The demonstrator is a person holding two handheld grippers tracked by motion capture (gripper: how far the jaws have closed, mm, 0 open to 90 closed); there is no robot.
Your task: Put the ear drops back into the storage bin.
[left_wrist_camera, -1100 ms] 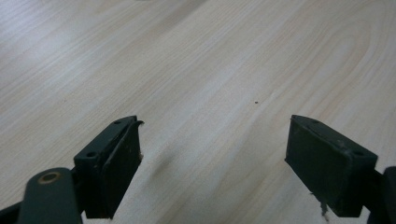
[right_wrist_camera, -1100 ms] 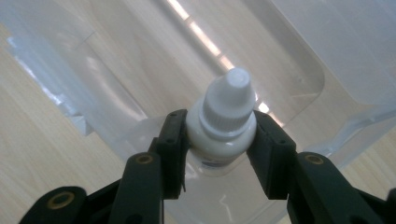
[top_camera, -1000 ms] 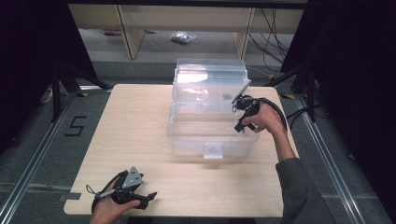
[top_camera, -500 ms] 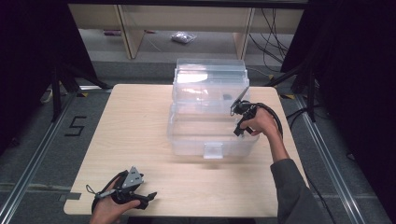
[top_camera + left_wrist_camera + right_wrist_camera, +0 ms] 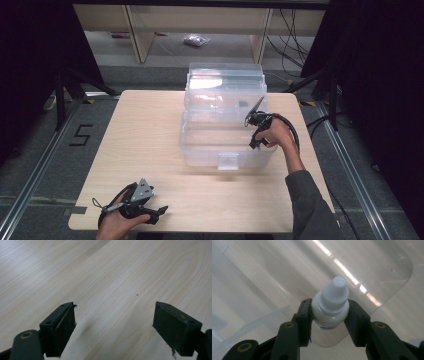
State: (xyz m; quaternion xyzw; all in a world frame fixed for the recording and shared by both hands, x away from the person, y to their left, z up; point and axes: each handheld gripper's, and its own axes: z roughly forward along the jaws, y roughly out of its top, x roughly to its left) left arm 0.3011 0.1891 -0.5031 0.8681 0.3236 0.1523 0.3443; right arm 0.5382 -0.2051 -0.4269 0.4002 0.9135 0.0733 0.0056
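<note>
- Right gripper [image 5: 329, 315] clamped on a small white dropper bottle [image 5: 330, 307], one black pad on each side of the round body, capped tip pointing away past the pad ends.
- Seen from the high view, right gripper [image 5: 256, 131] held over the right-hand part of an open clear plastic box [image 5: 227, 135], near its right wall, the hand just outside that wall.
- Ahead of the bottle in the right gripper view: smooth see-through plastic with a rounded corner and a bright streak of reflected light; pale wood grain visible through it.
- Box lid standing raised at the far side of the box, beyond the gripper; front wall with a small latch tab on the near side.
- Open room inside the box to the left of the gripper; the right wall close beside it.
- Left gripper [image 5: 142, 205] resting low near the front edge of the table [image 5: 145, 140], well apart from the box.
- Jaws of the left gripper [image 5: 113, 322] wide apart with bare wood between them; pads [image 5: 63, 327] flat, dark and slightly scuffed.
- Wide bare tabletop ahead of and beside the left gripper; table edge close behind it.
- Table: light wood, fine straight grain, matte, rounded corners.
</note>
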